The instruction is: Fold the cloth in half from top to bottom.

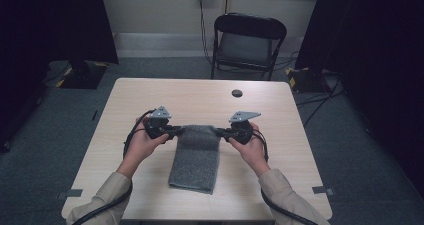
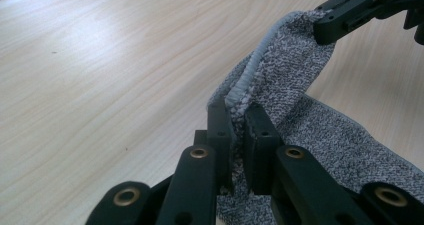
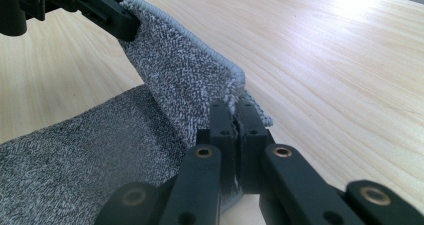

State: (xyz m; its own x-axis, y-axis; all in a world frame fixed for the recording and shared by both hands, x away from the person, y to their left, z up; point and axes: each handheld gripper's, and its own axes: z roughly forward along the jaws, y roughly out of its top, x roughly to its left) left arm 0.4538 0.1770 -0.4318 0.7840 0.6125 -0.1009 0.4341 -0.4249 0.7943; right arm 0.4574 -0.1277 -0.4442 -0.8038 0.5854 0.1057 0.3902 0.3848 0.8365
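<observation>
A grey towel (image 1: 196, 157) lies in a long strip at the middle of the table (image 1: 150, 92), its far end lifted off the wood. The left gripper (image 1: 175, 130) is clenched on the far-left corner and the right gripper (image 1: 218, 131) on the far-right one (both jaws pinch the hemmed edge). This looks like the start of a fold; next, both hands likely carry that edge toward the near end, level and together.

Surface (image 1: 150, 92) bare left, right & far side — free passage there. Obstacles: grey towel (image 1: 196, 157) down the middle, small dark disc (image 1: 237, 93) near far edge, chair (image 1: 248, 40) beyond.
</observation>
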